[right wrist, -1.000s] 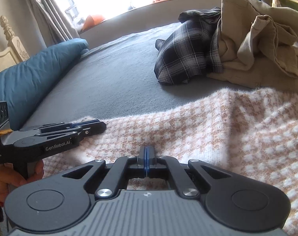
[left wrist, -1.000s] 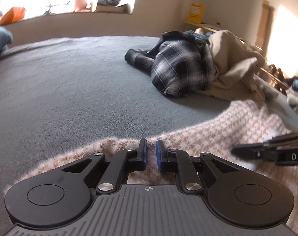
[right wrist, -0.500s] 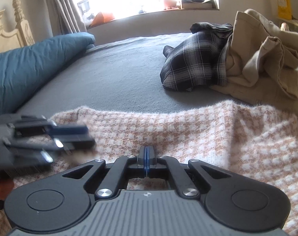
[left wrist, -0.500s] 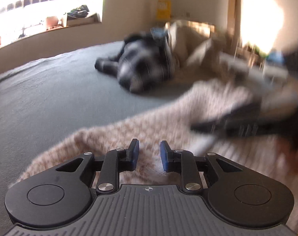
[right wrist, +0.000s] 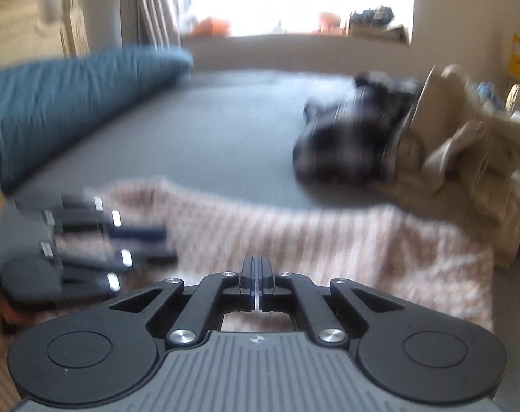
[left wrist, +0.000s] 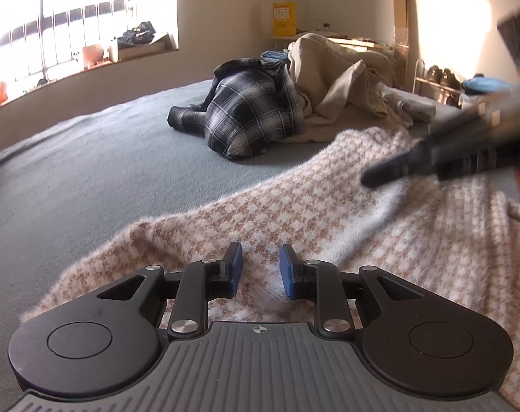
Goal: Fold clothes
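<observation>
A pink-and-white houndstooth sweater (left wrist: 260, 213) (right wrist: 328, 240) lies spread on the near part of the grey bed (left wrist: 88, 178). My left gripper (left wrist: 258, 264) hovers over its near-left part, pads apart, with nothing pinched between them. It shows blurred at the left of the right wrist view (right wrist: 150, 243). My right gripper (right wrist: 258, 267) is shut, a thin sliver of the sweater showing between its pads. In the left wrist view its tip (left wrist: 366, 182) is raised at the right, and a ridge of sweater fabric rises up to it.
A plaid shirt (left wrist: 249, 116) (right wrist: 342, 147) and a beige garment (left wrist: 335, 79) (right wrist: 459, 158) are heaped at the far right of the bed. A blue pillow (right wrist: 71, 103) lies along the left. A shoe rack (left wrist: 441, 79) stands beyond the bed's right edge.
My left gripper's pads have spread apart and it has shifted sideways over the sweater. The right gripper has risen, staying shut, drawing the fabric up; both views have rolled.
</observation>
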### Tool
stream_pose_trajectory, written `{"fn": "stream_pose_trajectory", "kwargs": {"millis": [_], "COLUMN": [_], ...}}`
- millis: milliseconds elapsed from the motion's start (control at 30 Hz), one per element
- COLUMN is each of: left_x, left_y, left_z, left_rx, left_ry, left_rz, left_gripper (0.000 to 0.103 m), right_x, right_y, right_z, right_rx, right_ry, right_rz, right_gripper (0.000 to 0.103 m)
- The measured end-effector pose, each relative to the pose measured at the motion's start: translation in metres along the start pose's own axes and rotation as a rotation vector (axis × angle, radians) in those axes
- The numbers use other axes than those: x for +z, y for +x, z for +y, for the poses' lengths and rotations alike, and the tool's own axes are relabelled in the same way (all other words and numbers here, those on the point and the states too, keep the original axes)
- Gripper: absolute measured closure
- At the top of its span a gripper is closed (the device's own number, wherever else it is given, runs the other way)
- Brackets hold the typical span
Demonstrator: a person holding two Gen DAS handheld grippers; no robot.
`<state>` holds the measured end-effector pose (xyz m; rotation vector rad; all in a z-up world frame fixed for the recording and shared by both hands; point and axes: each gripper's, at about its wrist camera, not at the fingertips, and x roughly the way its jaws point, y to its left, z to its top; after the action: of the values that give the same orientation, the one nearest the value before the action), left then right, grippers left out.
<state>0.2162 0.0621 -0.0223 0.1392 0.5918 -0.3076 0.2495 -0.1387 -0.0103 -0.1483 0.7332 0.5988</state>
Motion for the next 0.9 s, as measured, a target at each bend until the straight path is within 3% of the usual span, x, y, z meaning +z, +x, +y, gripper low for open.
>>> {"fn": "stream_pose_trajectory", "kwargs": {"millis": [67, 133, 267, 433, 500, 633, 767, 867, 900], "left_x": [-0.001, -0.001, -0.002, -0.004, -0.004, -0.005, -0.004, 0.001, 0.004], "left_y": [0.000, -0.001, -0.001, -0.001, -0.001, -0.002, -0.006, -0.015, -0.018], "left_z": [-0.002, -0.004, -0.004, -0.003, -0.005, -0.007, -0.007, -0.001, 0.001], "left_rx": [0.011, 0.015, 0.017, 0.016, 0.024, 0.028, 0.029, 0.020, 0.023], "left_ry": [0.015, 0.025, 0.029, 0.014, 0.026, 0.027, 0.018, -0.013, -0.017], "left_rz": [-0.004, -0.006, -0.008, -0.017, -0.018, -0.022, -0.033, -0.032, -0.030], "left_gripper": [0.079, 0.079, 0.079, 0.079, 0.079, 0.079, 0.078, 0.073, 0.066], "right_x": [0.002, -0.011, -0.019, 0.007, 0.015, -0.004, -0.019, -0.008, -0.005], "right_y": [-0.002, 0.008, -0.007, -0.027, -0.020, 0.018, 0.019, 0.015, 0.010], "right_z": [-0.009, -0.023, -0.047, -0.057, -0.053, -0.056, -0.063, -0.056, -0.056], "right_rx": [-0.019, -0.066, -0.022, 0.029, 0.021, -0.078, -0.064, -0.078, -0.069], "right_ry": [0.022, 0.004, 0.065, 0.150, 0.133, 0.084, 0.129, 0.069, 0.079], "right_rz": [-0.010, 0.048, 0.028, -0.050, -0.070, 0.020, -0.029, -0.010, -0.015], "right_gripper": [0.103, 0.103, 0.103, 0.103, 0.103, 0.103, 0.103, 0.103, 0.103]}}
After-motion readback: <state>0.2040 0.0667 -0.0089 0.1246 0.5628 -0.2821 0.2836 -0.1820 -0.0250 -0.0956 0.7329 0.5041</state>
